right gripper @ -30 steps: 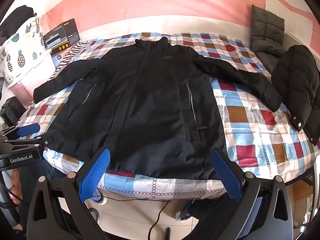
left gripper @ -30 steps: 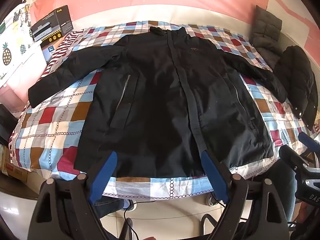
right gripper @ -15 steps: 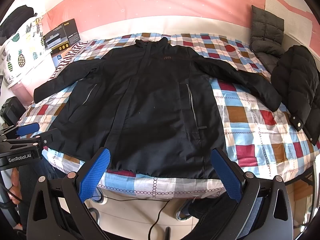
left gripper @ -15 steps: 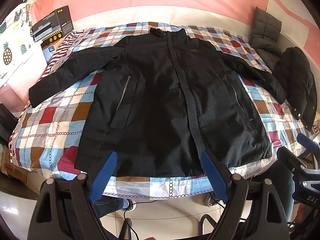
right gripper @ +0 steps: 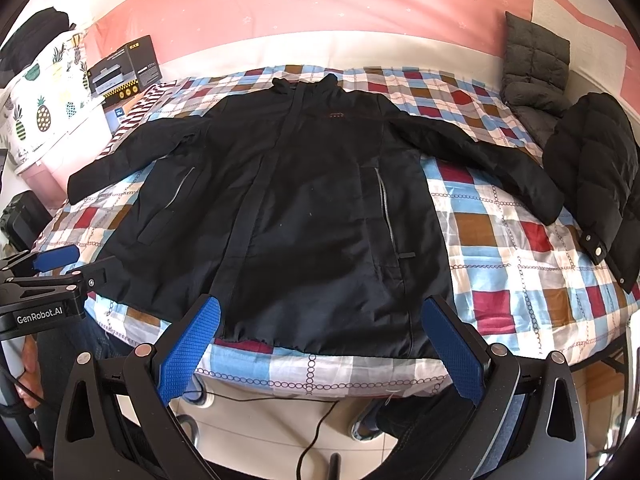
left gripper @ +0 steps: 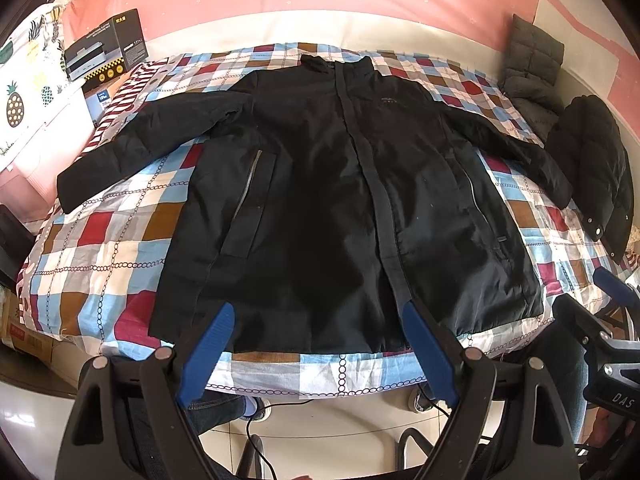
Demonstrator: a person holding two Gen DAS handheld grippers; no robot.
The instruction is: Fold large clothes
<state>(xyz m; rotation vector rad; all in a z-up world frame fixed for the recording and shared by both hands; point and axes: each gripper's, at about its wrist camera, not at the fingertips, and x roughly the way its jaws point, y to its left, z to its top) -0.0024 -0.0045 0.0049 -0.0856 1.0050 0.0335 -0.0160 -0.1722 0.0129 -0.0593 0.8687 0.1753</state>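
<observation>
Flat, black jacket (left gripper: 340, 208) covers checked bed (left gripper: 120, 240).

"GenRobot.AI" in white letters on black body of left gripper (right gripper: 52, 258), seen in right wrist view. "DAS" in white on black body of right gripper (left gripper: 600, 300), seen at right edge of left wrist view, remainder cut off. Small reddish chest logo on black jacket (right gripper: 304, 216), too small to read. Printing on dark box (left gripper: 106, 46) at head of bed, with row of round yellow badges, not legible.
</observation>
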